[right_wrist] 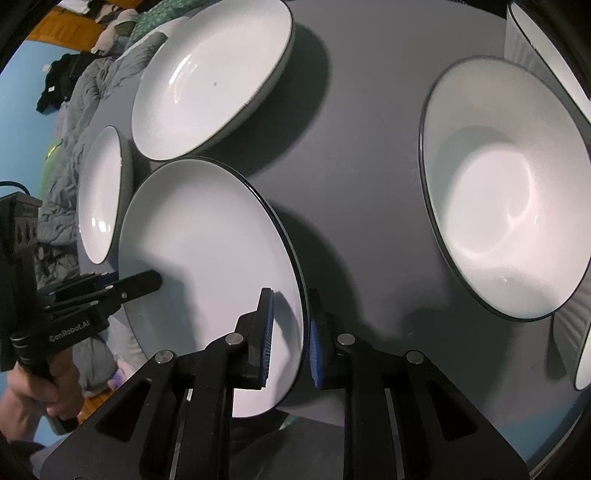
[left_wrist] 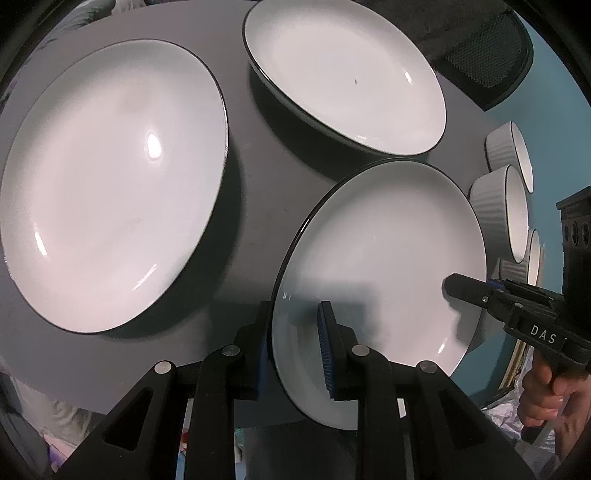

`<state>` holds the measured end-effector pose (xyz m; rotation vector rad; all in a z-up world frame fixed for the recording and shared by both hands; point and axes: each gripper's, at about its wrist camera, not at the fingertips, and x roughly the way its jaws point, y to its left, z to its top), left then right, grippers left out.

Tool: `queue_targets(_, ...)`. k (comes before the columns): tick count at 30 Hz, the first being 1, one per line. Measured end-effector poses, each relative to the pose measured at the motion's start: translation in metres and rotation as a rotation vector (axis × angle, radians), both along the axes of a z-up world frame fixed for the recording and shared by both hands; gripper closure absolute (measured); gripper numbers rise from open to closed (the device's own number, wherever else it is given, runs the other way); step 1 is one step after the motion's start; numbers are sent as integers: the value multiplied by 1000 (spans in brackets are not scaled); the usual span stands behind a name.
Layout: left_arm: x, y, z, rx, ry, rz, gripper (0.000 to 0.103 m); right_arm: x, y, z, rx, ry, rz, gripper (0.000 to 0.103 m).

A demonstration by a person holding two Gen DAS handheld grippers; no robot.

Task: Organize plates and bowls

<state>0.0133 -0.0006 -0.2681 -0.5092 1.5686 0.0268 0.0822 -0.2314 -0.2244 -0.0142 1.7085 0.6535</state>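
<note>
The left gripper (left_wrist: 295, 347) points steeply down, its blue-padded fingers (left_wrist: 327, 350) closed on the rim of a white plate (left_wrist: 388, 258) (one inside, one outside). The right gripper (right_wrist: 290, 332) pinches the opposite rim the same way. A bare hand (left_wrist: 543, 391) wraps the right handle, another hand (right_wrist: 33, 387) the left

A round dark grey matte tabletop (left_wrist: 255, 192) fills the middle of both views, and beyond its far edge sits a black mesh-backed office chair (left_wrist: 484, 55). Teal-blue floor (left_wrist: 546, 99) shows past the table's edge. Over in the right wrist view there's a rumpled grey quilted blanket (right_wrist: 88, 96) heaped along the left, a black garment (right_wrist: 62, 81) lying on it, and a strip of orange-brown wood (right_wrist: 51, 26) behind.
</note>
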Motion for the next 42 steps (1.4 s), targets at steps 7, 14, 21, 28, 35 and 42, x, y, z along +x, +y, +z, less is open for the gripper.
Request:
queue_targets(7,15,9,22,12,-20,1,80,14,6,10,8,-10,6,86)
queue_targets(14,32,32,46,34,-53,7,80,40,17,20,11,-38,18,86)
queue_targets(21,69,57,53,57,-69,25,80,69,40,24,19,-62,27,86)
queue_targets(28,104,80,49,101,-69,34,78,96,69,19,20,-58,14,86)
queue_targets(35,124,84,37,130,-47,35,77,119,81,8,15,-31,13,86)
queue_targets(42,135,86,24,135,-15,50,77,131,87,-3,2,1,20,86)
